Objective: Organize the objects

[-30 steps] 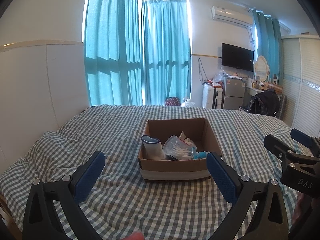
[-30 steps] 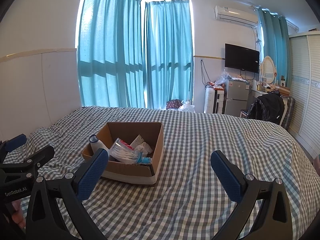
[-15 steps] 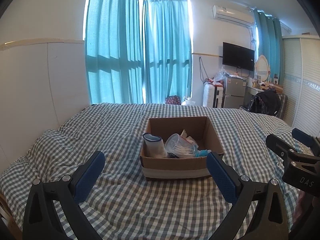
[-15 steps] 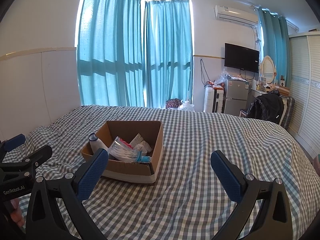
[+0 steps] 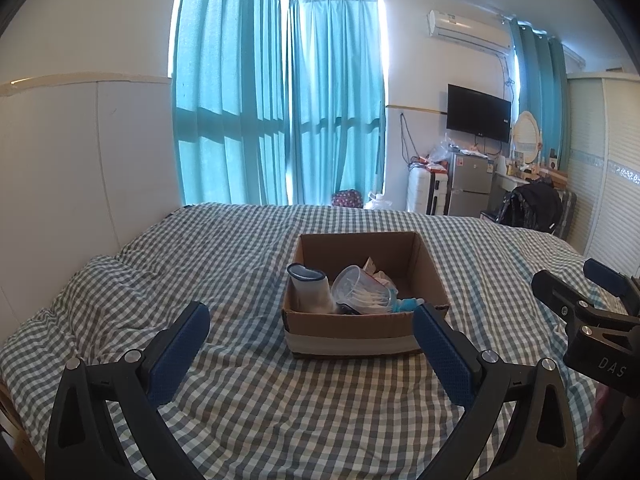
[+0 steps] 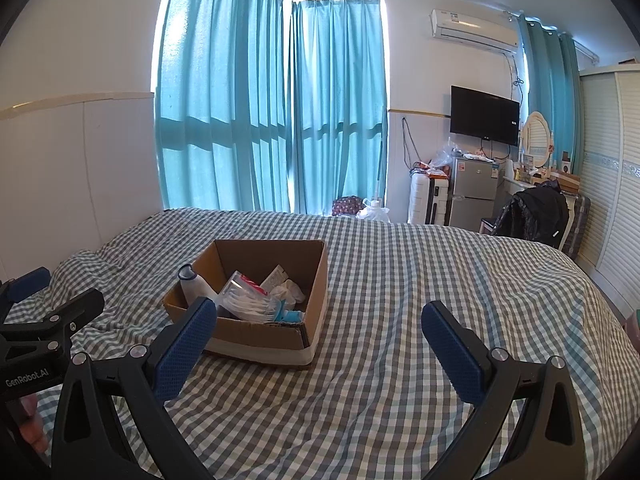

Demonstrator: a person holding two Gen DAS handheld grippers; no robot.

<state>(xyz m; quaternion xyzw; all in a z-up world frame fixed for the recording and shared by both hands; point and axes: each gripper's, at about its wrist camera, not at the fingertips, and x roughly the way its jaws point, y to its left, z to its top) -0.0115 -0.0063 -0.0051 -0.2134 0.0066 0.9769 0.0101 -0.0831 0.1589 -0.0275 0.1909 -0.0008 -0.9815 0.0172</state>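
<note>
A: Where is the stuff to sort?
B: In an open cardboard box (image 5: 352,330) on the checked bed (image 5: 224,264), roughly mid-mattress. A white bottle with a blue-rimmed base (image 5: 311,288) leans in its left corner, and a clear tub of white sticks (image 5: 362,294) lies tipped beside it. Behind those sit crumpled white packets (image 6: 286,286), with something turquoise (image 6: 294,315) at the front edge.

A: And the claws?
B: The left claw (image 5: 310,350) is spread wide, blue pads apart and nothing between them, with the box straight ahead of it. The right claw (image 6: 318,346) is likewise spread and bare, and the box lies ahead to its left.

A: Any writing?
B: The right wrist view shows "GenRobot.AI" on the left tool's body. The left wrist view shows "DAS" on the right tool's side. Labels on the packets are too small to read.

A: Anything else?
B: Teal curtains (image 5: 280,112), a wall TV (image 5: 478,114) and an air conditioner (image 5: 468,30) fill the far side.
</note>
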